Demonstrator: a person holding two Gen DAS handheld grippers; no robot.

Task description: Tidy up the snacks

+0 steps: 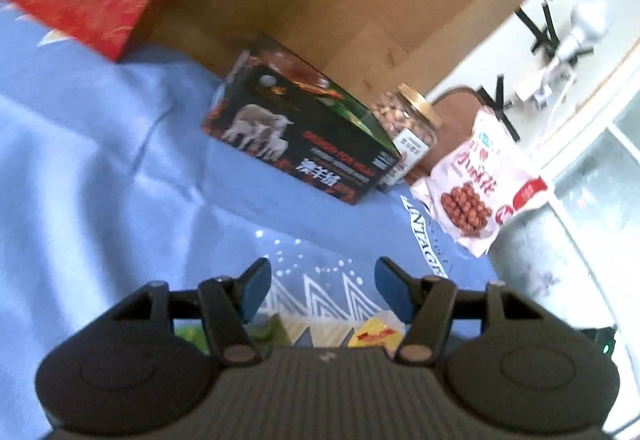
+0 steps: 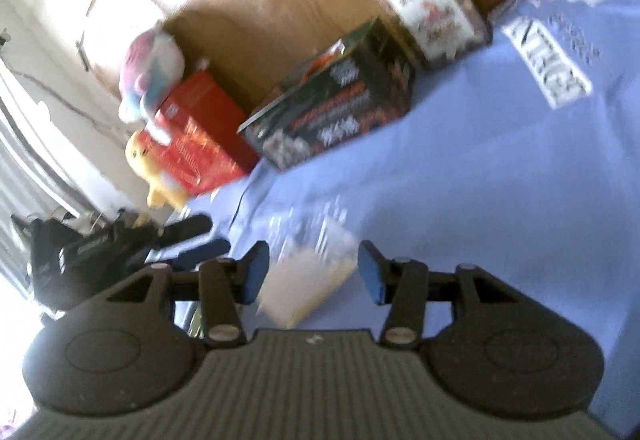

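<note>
Pale snack packet (image 2: 308,276) lying on the blue cloth (image 2: 480,167) between the right gripper (image 2: 314,272)'s parted jaws, pads not pressing it, left gripper (image 1: 320,290) hovering open above yellow packets (image 1: 376,336), black box (image 1: 304,135), nut jar (image 1: 412,123) and pink bag (image 1: 476,183) sitting well beyond.

Black box (image 1: 304,135): white Chinese characters on its long side, above them a red line of Latin capitals (too blurred to read). Blue cloth (image 1: 120,159): white block capitals, partly legible as "NTAG". Pink snack bag (image 1: 476,179): red Chinese characters. Jar (image 2: 428,3) label: unreadable.
</note>
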